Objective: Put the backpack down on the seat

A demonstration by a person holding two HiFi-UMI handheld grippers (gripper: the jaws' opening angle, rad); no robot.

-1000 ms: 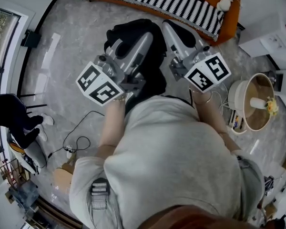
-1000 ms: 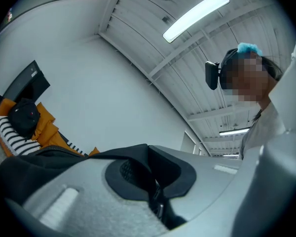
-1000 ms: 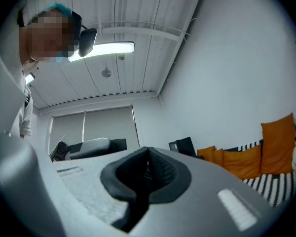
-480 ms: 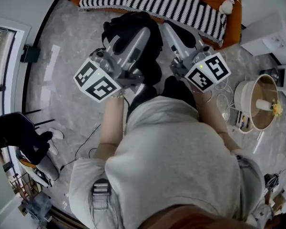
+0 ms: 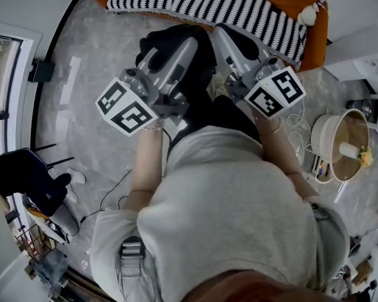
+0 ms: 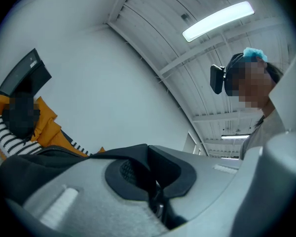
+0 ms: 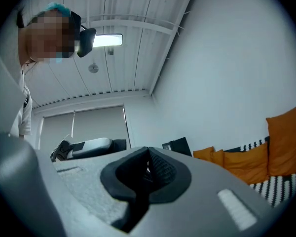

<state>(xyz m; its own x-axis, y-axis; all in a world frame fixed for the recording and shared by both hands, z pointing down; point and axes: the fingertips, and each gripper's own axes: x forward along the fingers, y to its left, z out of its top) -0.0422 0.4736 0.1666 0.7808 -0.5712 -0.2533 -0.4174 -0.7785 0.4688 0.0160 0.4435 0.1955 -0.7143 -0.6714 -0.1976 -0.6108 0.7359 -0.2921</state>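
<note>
A black backpack (image 5: 200, 83) hangs between my two grippers, just short of the orange sofa (image 5: 312, 33), whose seat is covered by a black-and-white striped blanket (image 5: 227, 2). My left gripper (image 5: 152, 54) is shut on a fold of the backpack's black fabric (image 6: 24, 164), pinched between its jaws (image 6: 149, 157). My right gripper (image 5: 223, 35) is shut too, with a black strap (image 7: 133, 211) coming down from between its pads (image 7: 148, 169). Orange cushions (image 7: 281, 142) show at the right of the right gripper view. The bag's lower part is hidden behind my body.
A small white plush (image 5: 312, 14) lies on the sofa's right end. A round white side table (image 5: 340, 137) and white boxes (image 5: 365, 49) stand at the right. Cables (image 5: 113, 194) trail over the marble floor. A seated person (image 5: 25, 181) is at the far left.
Both grippers have carried the backpack toward the sofa; the striped seat now lies closer in front of the bag. Both grips are unchanged.
</note>
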